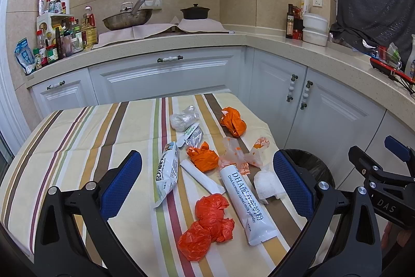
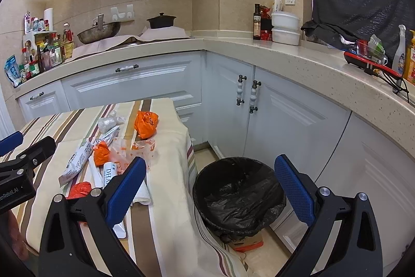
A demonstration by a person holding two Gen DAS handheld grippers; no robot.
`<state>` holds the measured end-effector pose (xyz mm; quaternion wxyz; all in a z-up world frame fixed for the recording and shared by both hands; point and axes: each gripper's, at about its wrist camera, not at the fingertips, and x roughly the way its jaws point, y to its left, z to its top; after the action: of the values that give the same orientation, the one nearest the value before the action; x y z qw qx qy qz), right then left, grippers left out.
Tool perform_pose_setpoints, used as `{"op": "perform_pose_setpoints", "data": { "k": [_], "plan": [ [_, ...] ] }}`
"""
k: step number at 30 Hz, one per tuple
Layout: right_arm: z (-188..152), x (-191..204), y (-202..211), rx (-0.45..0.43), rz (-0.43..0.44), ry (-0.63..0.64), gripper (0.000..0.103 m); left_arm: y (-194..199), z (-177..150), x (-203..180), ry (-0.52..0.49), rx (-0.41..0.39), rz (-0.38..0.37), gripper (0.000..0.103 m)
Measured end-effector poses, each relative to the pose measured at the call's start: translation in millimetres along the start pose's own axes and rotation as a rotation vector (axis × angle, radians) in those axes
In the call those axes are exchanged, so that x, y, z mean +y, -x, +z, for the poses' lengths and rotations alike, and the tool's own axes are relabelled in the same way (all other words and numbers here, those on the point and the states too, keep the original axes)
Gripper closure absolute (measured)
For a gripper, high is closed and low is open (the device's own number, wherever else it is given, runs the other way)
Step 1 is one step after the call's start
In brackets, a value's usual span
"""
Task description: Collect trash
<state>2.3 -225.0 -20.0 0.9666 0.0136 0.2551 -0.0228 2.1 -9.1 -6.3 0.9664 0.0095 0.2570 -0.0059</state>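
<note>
Striped tablecloth [image 1: 77, 136] amid white kitchen cabinets [image 2: 135, 85]

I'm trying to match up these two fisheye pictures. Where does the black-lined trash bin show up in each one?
Left wrist: the trash bin peeks out low right, mostly hidden behind a blue finger.
Right wrist: the bin sits low centre, fully visible on the floor beside the table.
Shared landmark: the DHA milk powder tube on the striped tablecloth.

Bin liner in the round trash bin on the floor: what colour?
Black liner; clearest in the right wrist view.
</note>
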Motion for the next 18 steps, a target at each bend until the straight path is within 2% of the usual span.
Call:
{"op": "perform_pose_setpoints", "data": {
  "k": [7, 18],
  "plan": [
    [-1.1, -0.5, -0.5, 0.001, -0.001, 0.000, 0.006, -2.1, -4.0, -12.6, -0.008, 0.006, -0.004, 0.004],
    [-2.1, -2.6, -0.8, 0.004, -0.003, -0.001, 0.006, -2.2, -4.4, -9.5, -0.003, 0.010, -0.007, 0.004]
  ]
}}
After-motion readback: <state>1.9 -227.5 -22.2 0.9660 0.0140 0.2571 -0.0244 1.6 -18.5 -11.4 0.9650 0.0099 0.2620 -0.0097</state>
